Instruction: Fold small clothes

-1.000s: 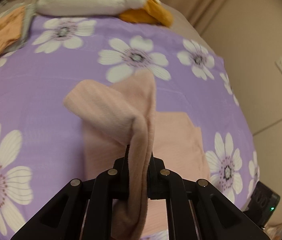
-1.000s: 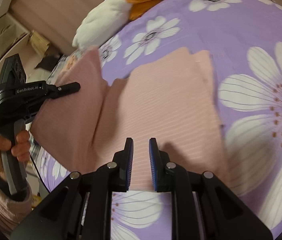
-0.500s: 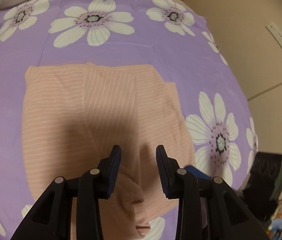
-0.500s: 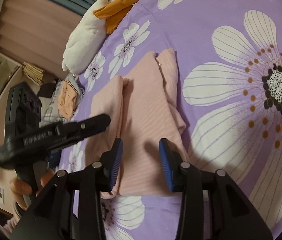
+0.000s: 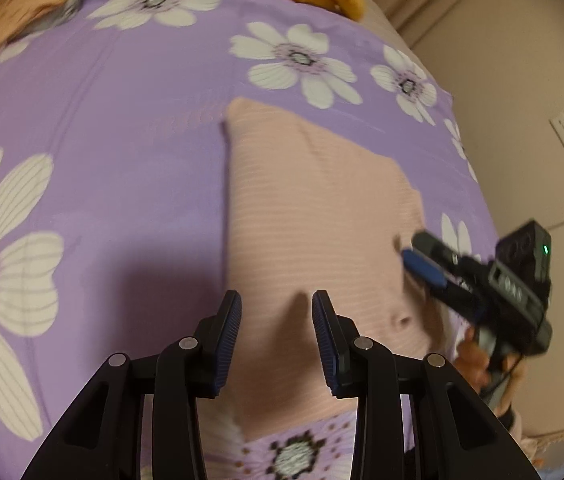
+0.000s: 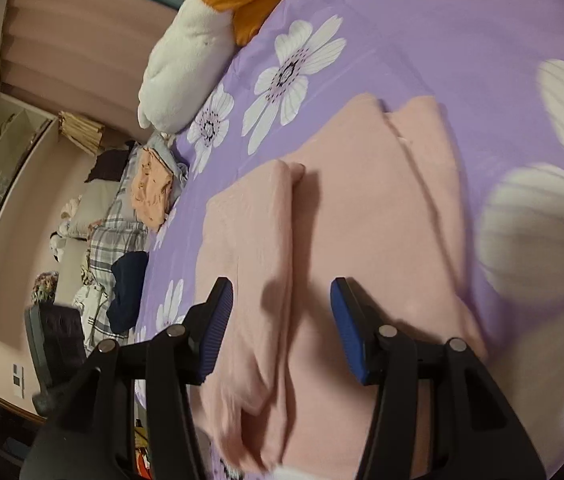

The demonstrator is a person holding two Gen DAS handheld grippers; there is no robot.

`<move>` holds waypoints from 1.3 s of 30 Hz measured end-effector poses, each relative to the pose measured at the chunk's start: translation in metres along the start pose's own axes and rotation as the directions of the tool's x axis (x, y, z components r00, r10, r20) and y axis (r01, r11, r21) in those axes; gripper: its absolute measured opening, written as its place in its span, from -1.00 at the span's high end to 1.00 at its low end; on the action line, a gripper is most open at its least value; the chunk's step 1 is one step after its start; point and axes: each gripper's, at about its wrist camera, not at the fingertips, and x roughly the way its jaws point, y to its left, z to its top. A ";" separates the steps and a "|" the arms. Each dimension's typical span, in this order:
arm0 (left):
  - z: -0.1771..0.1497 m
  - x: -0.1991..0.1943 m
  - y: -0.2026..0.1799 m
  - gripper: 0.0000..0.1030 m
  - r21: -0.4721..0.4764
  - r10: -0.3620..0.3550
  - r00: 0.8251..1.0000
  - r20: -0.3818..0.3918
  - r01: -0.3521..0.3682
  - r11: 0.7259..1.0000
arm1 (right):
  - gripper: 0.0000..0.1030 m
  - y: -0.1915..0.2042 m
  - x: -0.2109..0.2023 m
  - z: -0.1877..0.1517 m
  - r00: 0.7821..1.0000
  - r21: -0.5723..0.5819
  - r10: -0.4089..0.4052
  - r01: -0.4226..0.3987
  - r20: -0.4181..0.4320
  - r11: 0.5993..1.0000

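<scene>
A pink striped garment [image 5: 314, 216] lies folded flat on the purple flowered bedspread [image 5: 122, 128]. My left gripper [image 5: 277, 322] is open and empty, hovering over the garment's near edge. In the right wrist view the same garment [image 6: 366, 216] shows a folded flap on its left side. My right gripper [image 6: 282, 320] is open and empty just above the garment's near end. The right gripper also shows in the left wrist view [image 5: 426, 266] at the garment's right edge.
A white and orange plush toy [image 6: 198, 52] lies at the head of the bed. A folded orange garment [image 6: 150, 188] sits on plaid cloth at the bed's far side, also in the left wrist view [image 5: 22, 8]. A wall [image 5: 522, 80] stands to the right.
My left gripper let go of the pink flap, which now lies folded over the garment, and pulled back open. My right gripper opened wider and moved in over the garment.
</scene>
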 end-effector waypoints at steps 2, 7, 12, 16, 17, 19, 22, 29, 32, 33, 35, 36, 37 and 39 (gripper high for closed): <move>-0.003 0.000 0.007 0.34 -0.014 -0.008 1.000 -0.002 0.008 1.000 | -0.03 0.002 0.012 0.009 1.000 -0.005 -0.006 0.006 -0.010 1.000; -0.006 0.006 0.015 0.34 -0.036 -0.037 0.999 -0.019 0.036 0.999 | -0.03 0.007 0.033 0.026 1.000 -0.012 -0.005 0.005 -0.030 1.000; -0.007 0.009 0.019 0.34 -0.040 -0.052 0.998 -0.028 0.051 0.998 | 0.62 0.015 0.053 0.038 0.999 -0.063 -0.026 0.023 -0.034 0.998; -0.007 0.006 0.019 0.34 -0.035 -0.063 0.998 -0.025 0.062 0.997 | 0.82 0.028 0.051 0.043 0.998 -0.140 -0.067 0.066 -0.008 0.988; -0.008 0.005 0.019 0.34 -0.030 -0.065 0.998 -0.023 0.064 0.997 | 0.82 0.035 0.043 0.044 0.997 -0.171 -0.073 0.074 0.012 0.983; -0.006 0.004 0.015 0.34 -0.019 -0.069 0.997 -0.019 0.069 0.997 | 0.82 0.045 0.027 0.048 0.997 -0.201 -0.062 0.071 0.047 0.977; -0.005 0.003 0.006 0.34 0.008 -0.086 0.996 -0.013 0.086 0.996 | 0.82 0.053 0.003 0.056 0.993 -0.232 -0.067 0.087 0.092 0.969; 0.000 0.011 -0.026 0.34 0.087 -0.100 0.995 -0.023 0.102 0.991 | 0.81 0.018 -0.018 0.072 0.973 -0.178 -0.197 0.217 0.123 0.960; 0.002 0.018 -0.042 0.34 0.126 -0.098 0.995 -0.031 0.101 0.987 | 0.80 -0.004 -0.010 0.073 0.965 -0.146 -0.244 0.256 0.096 0.955; 0.003 0.021 -0.047 0.34 0.139 -0.102 0.994 -0.037 0.106 0.985 | 0.74 -0.010 -0.007 0.073 0.968 -0.134 -0.237 0.246 0.085 0.960; 0.003 0.026 -0.058 0.34 0.173 -0.107 0.993 -0.042 0.113 0.978 | 0.73 -0.020 -0.005 0.074 0.980 -0.094 -0.190 0.195 0.063 0.976; 0.003 0.029 -0.061 0.34 0.190 -0.107 0.993 -0.047 0.114 0.975 | 0.72 -0.024 -0.005 0.076 0.986 -0.069 -0.157 0.161 0.063 0.984; 0.002 0.033 -0.064 0.34 0.203 -0.104 0.993 -0.053 0.113 0.973 | 0.69 -0.027 -0.006 0.078 0.988 -0.054 -0.135 0.139 0.069 0.989; 0.002 0.039 -0.065 0.34 0.215 -0.081 0.994 -0.069 0.094 0.972 | 0.65 -0.029 -0.009 0.083 0.990 -0.021 -0.107 0.109 0.092 0.994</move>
